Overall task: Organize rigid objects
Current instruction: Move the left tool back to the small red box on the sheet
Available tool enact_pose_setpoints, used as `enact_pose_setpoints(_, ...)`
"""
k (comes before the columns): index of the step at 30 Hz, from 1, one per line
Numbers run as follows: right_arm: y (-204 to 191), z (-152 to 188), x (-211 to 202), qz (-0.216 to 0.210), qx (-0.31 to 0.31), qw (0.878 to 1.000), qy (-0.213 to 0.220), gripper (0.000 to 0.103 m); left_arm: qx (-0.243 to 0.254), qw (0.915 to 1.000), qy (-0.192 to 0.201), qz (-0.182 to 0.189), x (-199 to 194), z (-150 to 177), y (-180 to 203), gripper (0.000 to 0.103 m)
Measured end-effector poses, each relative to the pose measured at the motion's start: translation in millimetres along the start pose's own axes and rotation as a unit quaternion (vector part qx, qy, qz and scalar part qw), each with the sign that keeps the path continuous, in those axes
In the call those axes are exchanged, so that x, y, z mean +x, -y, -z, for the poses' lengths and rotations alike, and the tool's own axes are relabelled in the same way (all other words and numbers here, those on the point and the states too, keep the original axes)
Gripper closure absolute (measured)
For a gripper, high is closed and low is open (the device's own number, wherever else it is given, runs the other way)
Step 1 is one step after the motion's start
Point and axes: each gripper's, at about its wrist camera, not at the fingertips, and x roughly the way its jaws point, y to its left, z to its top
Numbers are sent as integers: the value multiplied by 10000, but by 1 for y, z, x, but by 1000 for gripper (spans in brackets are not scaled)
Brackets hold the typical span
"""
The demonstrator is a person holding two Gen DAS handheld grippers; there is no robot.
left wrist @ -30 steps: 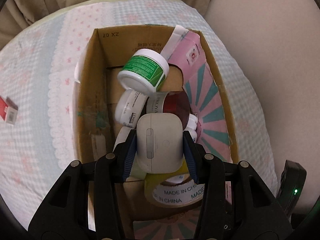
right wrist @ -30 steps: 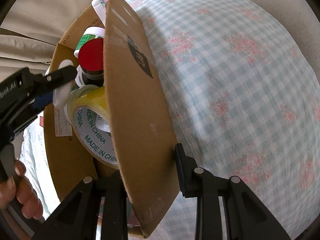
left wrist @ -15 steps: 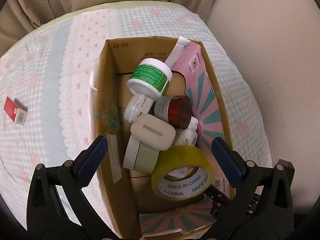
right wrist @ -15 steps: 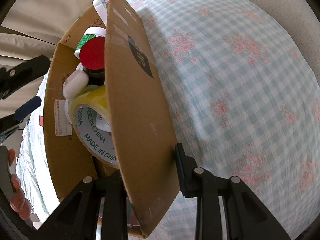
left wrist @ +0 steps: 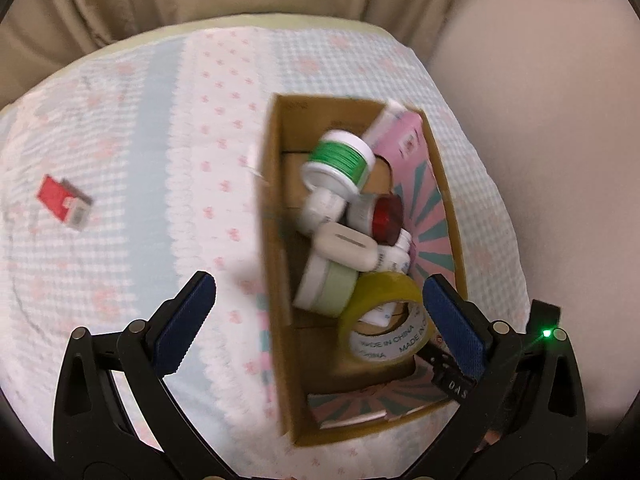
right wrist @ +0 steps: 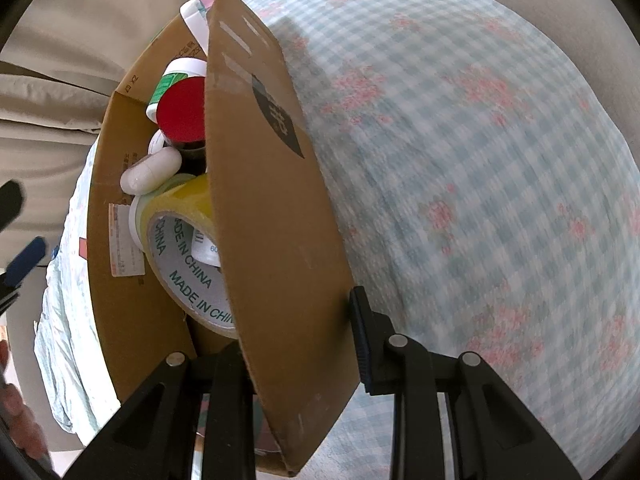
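While left gripper (left wrist: 319,305) gapes, right gripper (right wrist: 298,344) clamped on half-hidden box wall (right wrist: 276,216).

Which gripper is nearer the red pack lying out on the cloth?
Left. The left gripper hangs open above the cardboard box, with the red pack on the cloth off to its left. The right gripper is clamped on the box's far wall.

The cardboard box (left wrist: 276,240) is pretty much packed: tape roll (left wrist: 384,316), white case (left wrist: 346,242), green-label jar (left wrist: 340,164) and a red-capped jar (left wrist: 387,216) are piled with hardly a gap between them. Left of the box the checked cloth (left wrist: 140,128) is wide open, with only a small red box (left wrist: 63,203) well off to the side.
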Motion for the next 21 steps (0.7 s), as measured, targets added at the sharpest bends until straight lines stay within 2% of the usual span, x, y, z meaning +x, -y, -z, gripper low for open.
enact_pose_setpoints(5, -3, 0, 0, 20, -97, 9999, -67, 78, -499, 9980, 270, -280, -48, -18, -43, 0)
enact_pose_setpoints(9, -6, -3, 3, 40, -215, 9997, -141, 78, -966, 9896, 602, -876, -77, -36, -87, 0)
enact_pose_setpoints(11, -7, -4, 4, 56, -256, 9995, -175, 78, -1323, 9825, 723, -1092, -84, -45, -115, 0)
enact_pose_setpoints(14, -10, -7, 7, 72, -305, 9992, -235, 78, -1922, 9723, 768, -1082, -84, -55, -164, 0)
enact_pose_setpoints(16, -13, -9, 9, 99, -348, 9990, -275, 78, -2330, 9627, 757, -1152, -78, -59, -197, 0)
enact_pose_setpoints(21, -16, -14, 11, 143, -319, 9987, -367, 78, -3263, 9312, 562, -1523, -47, -63, -274, 0)
